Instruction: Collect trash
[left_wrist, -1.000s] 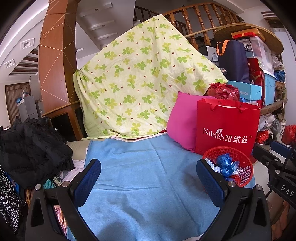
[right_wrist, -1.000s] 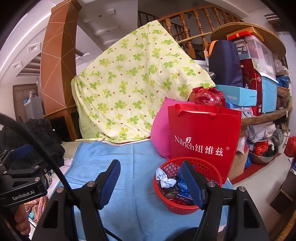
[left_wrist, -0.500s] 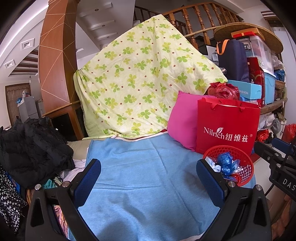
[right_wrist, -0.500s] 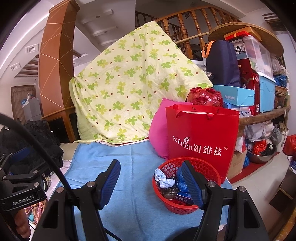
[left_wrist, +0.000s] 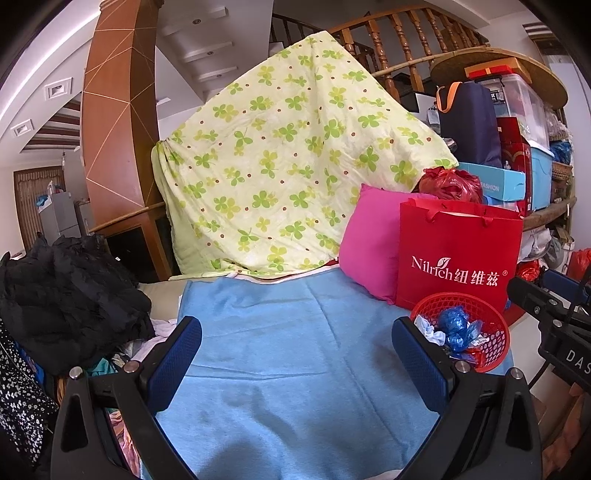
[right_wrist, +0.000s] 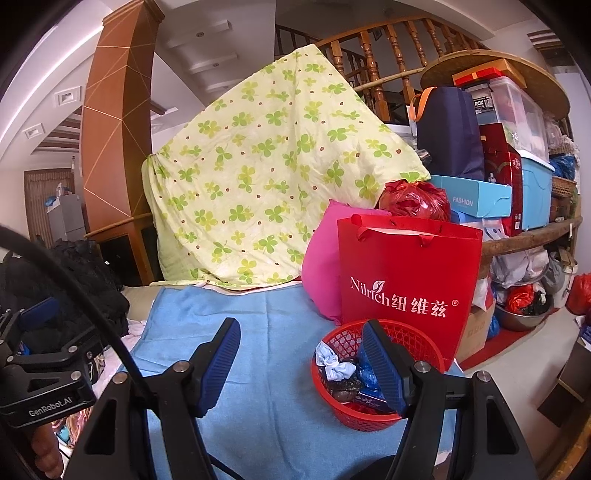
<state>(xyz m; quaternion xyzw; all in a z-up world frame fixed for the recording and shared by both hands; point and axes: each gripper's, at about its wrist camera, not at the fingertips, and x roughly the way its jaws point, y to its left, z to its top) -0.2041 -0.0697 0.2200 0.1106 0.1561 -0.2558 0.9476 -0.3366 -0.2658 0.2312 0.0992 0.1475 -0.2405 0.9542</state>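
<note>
Several scraps already sit in the red mesh basket (left_wrist: 491, 328), which reads as the collecting bin. From the left wrist view, that basket stands on the blue cloth (left_wrist: 288, 354), right in front of the red Nilrich paper bag (left_wrist: 458, 254) and to the right of the left gripper (left_wrist: 295, 354). Inside it show a crumpled blue plastic wrapper (left_wrist: 456, 326) and a white paper wad (left_wrist: 428, 330). The left gripper's jaws stand wide apart over bare cloth, with nothing between them. No loose litter shows on the cloth left of the basket.

From the right wrist view, the basket (right_wrist: 343, 413) lies close below the right gripper (right_wrist: 299, 365), whose right finger (right_wrist: 380, 365) crosses in front of the basket's opening. Its jaws are parted and empty; whether the finger touches the basket I cannot tell. The same white wad (right_wrist: 334, 363) lies at the basket's left side, with a dark lump (right_wrist: 345, 389) beside it.

Judging by this, collection looks largely done on the cloth. Anything left would be among the clothes heap (right_wrist: 88, 280) left of the basket, where I cannot make out trash.
</note>
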